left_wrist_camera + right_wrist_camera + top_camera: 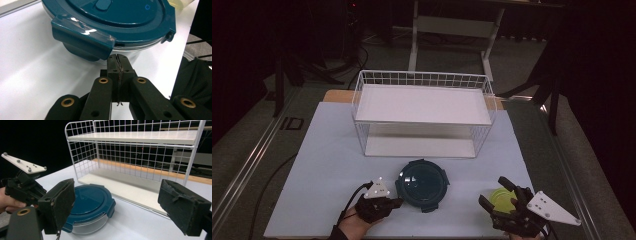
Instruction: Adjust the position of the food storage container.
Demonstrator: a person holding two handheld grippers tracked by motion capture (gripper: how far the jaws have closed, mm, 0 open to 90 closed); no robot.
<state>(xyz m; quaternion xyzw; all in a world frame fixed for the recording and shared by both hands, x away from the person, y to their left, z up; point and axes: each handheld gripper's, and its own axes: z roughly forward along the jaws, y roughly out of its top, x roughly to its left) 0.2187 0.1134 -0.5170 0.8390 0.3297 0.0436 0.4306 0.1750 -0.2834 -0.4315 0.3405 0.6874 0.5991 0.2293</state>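
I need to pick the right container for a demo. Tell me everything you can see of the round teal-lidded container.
The round container has a glossy dark teal plastic lid with four clip-down latches and a small central vent tab; its clear, glass-like bowl shows below the rim. It stands upright and closed on the white table, just in front of the white wire rack. The left gripper, shut, sits beside one latch; whether it touches is unclear.

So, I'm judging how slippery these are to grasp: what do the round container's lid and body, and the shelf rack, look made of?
Lid: glossy teal plastic, judging by its sharp highlights. Container body: looks like clear glass or plastic, see-through. Shelf rack: thin white-coated metal wire grid, probably, with matte white boards.
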